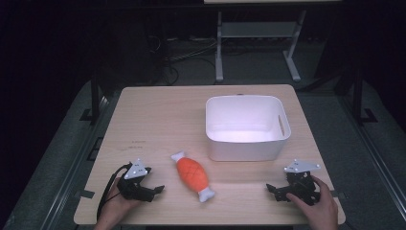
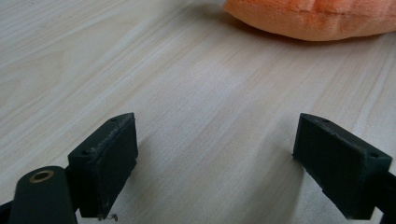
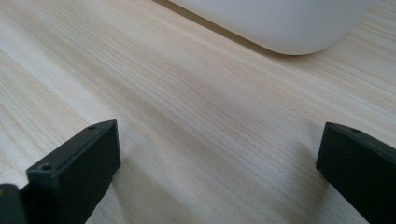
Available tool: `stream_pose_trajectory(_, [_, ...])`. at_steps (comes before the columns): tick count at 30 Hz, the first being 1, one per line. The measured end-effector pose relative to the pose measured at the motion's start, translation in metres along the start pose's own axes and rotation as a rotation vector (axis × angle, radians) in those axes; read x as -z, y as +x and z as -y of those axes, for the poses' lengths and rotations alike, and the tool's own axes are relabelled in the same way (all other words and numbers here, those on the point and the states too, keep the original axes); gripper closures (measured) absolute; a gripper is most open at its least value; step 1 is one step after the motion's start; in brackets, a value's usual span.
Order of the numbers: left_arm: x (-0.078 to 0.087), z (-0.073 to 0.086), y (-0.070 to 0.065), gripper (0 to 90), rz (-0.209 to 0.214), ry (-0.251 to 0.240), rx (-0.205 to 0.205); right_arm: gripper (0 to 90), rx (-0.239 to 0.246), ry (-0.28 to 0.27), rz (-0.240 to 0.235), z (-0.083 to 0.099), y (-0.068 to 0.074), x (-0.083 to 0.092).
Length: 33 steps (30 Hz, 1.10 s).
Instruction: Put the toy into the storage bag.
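Jaws on both grippers stand wide apart with bare wood between them, gripping nothing. At the near edge of the light wooden table, the left gripper rests low on the surface in the person's left hand, its tips turned inward toward the middle. The right gripper sits at the opposite near corner in the right hand, also pointing inward. Each carries 1 grey three-cornered plate on top.

Between the 2 grippers, a little farther in and nearer the left one, lies an orange plush toy with white ends, flat on the table and angled from upper left to lower right. In the left gripper view its orange body fills the top edge, ahead of the jaws and apart from them.

Beyond the toy, just beside its far end, stands a white plastic bin with a handle slot in its right wall. Its rounded lower corner appears at the top of the right gripper view.
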<state>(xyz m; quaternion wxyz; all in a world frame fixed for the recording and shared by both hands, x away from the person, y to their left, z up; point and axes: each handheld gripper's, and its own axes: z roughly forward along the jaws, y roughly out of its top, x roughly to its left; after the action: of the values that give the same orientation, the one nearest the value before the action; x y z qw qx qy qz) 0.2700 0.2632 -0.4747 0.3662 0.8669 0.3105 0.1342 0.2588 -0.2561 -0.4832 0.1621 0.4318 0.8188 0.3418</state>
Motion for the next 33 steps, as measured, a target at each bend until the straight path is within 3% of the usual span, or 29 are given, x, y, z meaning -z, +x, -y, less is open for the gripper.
stream_pose_trajectory(4, [0.001,-0.001,0.0,14.8,0.0,0.008,0.002,0.0,0.0,0.0,0.0,0.0,0.0,0.0])
stream_pose_trajectory(6, [0.002,-0.002,0.001,23.5,0.003,0.008,0.001,0.0,0.0,0.0,0.0,0.0,0.0,0.0])
stream_pose_trajectory(8, [0.004,-0.004,0.002,24.6,0.013,0.008,0.007,0.0,0.0,0.0,0.0,0.0,0.0,0.0])
stream_pose_trajectory(9, [0.007,-0.006,0.003,33.5,0.025,0.003,0.007,0.0,0.0,0.0,0.0,0.0,0.0,0.0])
stream_pose_trajectory(12, [0.01,-0.009,0.004,41.7,0.036,-0.011,0.01,0.0,0.0,0.0,0.0,0.0,0.0,0.0])
stream_pose_trajectory(14, [0.013,-0.014,0.005,55.5,0.048,-0.003,-0.004,0.0,0.0,0.0,0.0,0.0,0.0,0.0])
stream_pose_trajectory(16, [0.014,-0.017,0.005,60.4,0.051,0.002,-0.007,0.0,0.0,0.0,0.0,0.0,0.0,0.0])
stream_pose_trajectory(21, [0.017,-0.027,0.008,89.1,0.09,0.014,-0.003,0.0,0.0,0.0,0.0,0.0,0.0,0.0])
stream_pose_trajectory(25, [0.017,-0.036,0.009,89.5,0.126,0.017,0.0,0.0,0.0,0.0,0.0,0.0,0.0,0.0])
stream_pose_trajectory(33, [0.014,-0.048,0.01,89.5,0.158,0.028,-0.011,0.0,0.0,0.0,0.0,0.0,0.0,0.0])
